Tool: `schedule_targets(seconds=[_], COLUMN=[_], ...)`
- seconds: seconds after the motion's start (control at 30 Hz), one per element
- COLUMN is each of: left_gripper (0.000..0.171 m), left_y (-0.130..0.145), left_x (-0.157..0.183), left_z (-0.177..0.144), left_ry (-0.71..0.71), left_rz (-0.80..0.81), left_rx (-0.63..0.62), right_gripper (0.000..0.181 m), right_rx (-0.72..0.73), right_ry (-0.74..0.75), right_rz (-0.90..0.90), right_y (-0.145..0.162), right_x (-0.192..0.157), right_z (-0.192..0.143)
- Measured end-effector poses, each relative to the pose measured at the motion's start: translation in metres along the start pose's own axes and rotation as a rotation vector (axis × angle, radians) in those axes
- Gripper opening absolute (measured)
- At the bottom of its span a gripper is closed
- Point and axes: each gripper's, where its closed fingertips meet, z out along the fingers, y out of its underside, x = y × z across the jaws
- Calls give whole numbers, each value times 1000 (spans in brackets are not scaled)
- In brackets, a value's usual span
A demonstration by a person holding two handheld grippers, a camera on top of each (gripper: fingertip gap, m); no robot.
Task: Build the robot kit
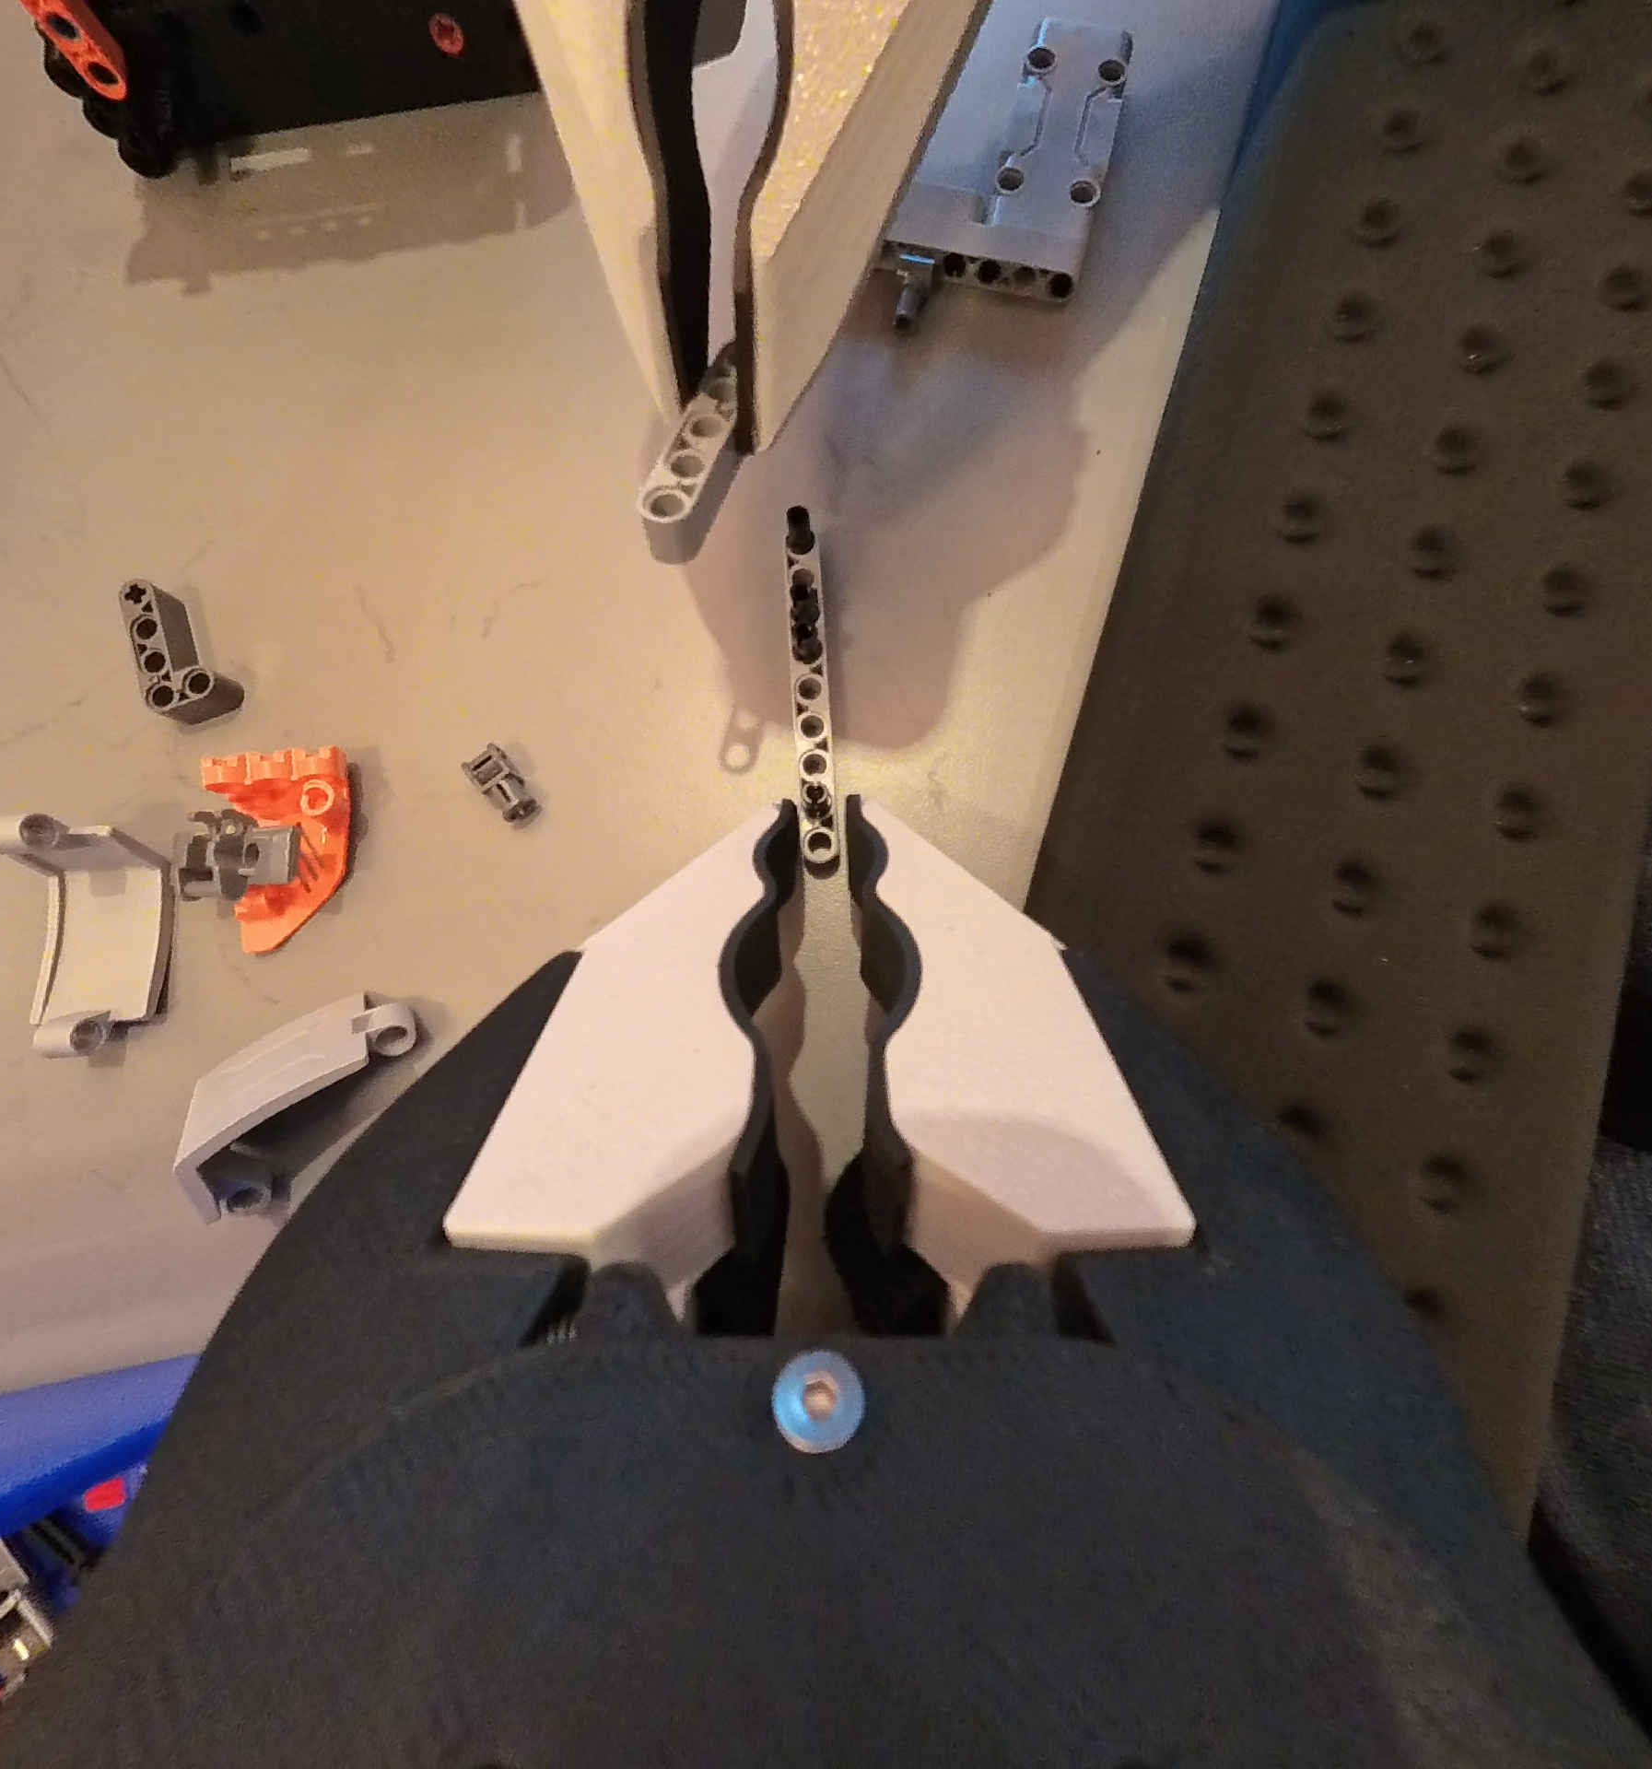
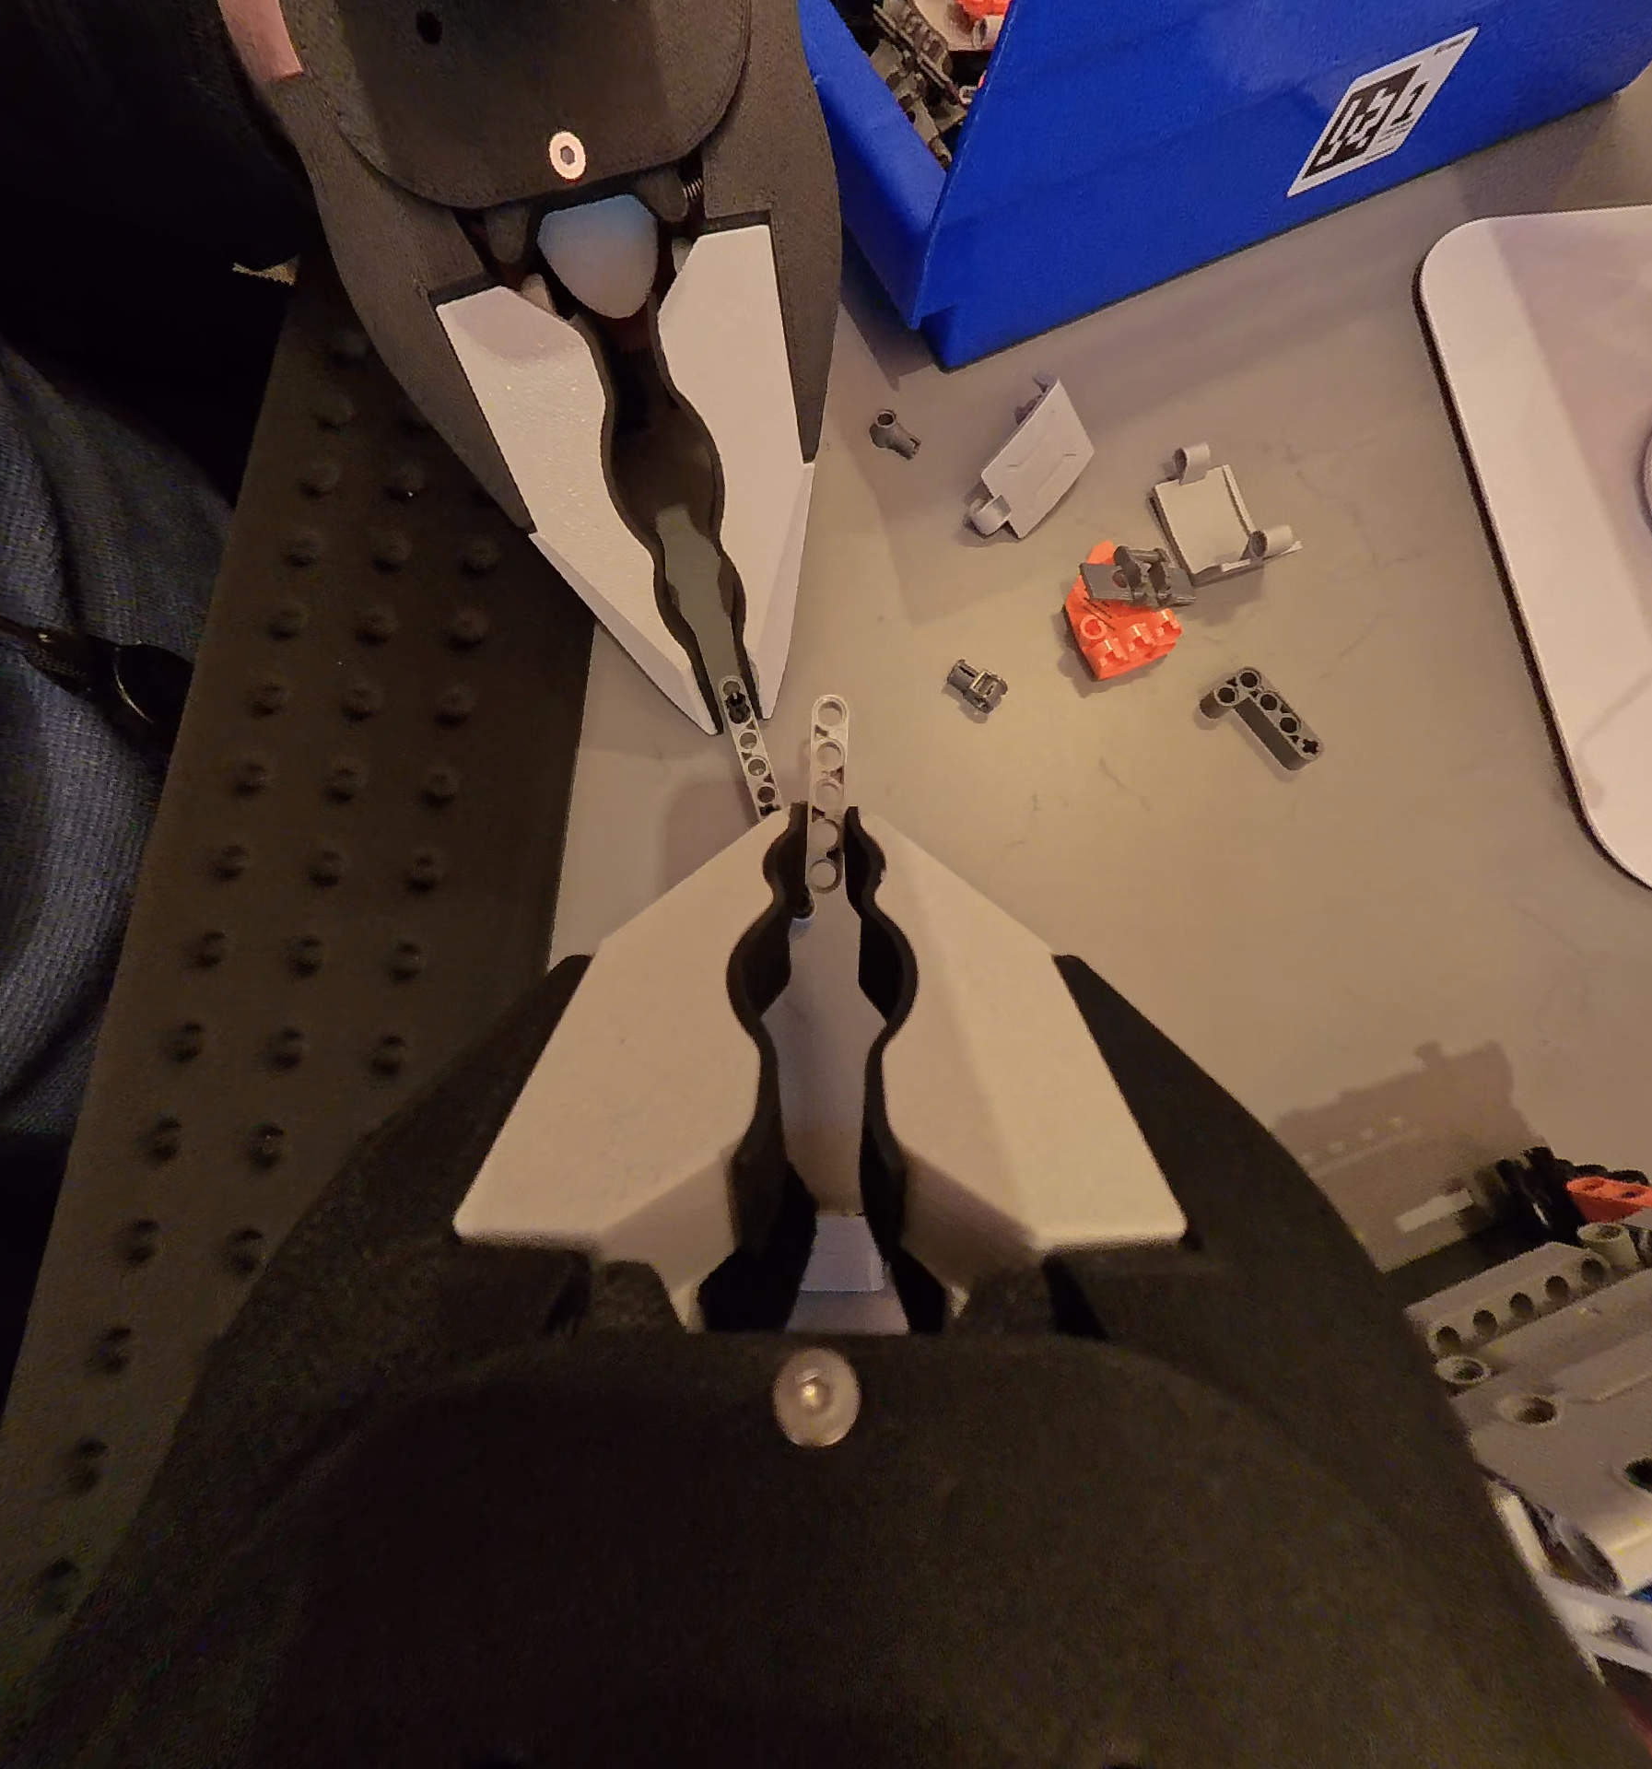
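The left gripper [image 1: 817, 814] is pinched on the near end of a long thin grey plastic beam with a row of holes and black pins [image 1: 810, 689], so the pinned far end projects free. The right gripper [image 2: 817, 823] is clamped on a shorter light-grey holed plastic beam [image 2: 826, 766]. Both beams are held above the grey tabletop [image 1: 420, 479], tips near each other, apart from the loose parts: an orange toothed plastic piece [image 1: 281, 842] and curved grey panels [image 1: 104, 919] at left.

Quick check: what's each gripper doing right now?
Left gripper: shut on a long grey beam.
Right gripper: shut on a light grey beam.
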Motion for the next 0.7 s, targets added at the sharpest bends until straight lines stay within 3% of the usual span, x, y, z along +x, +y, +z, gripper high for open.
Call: schedule_targets(seconds=[0.7], left_gripper=[18], left_y=[-1], left_x=[-2], left_z=[-8], left_ry=[-56], left_rz=[37], left_rx=[25], right_gripper=[4], right_rx=[-29], right_ry=[40], right_rz=[16], right_y=[11], right_x=[9], right_z=[-3])
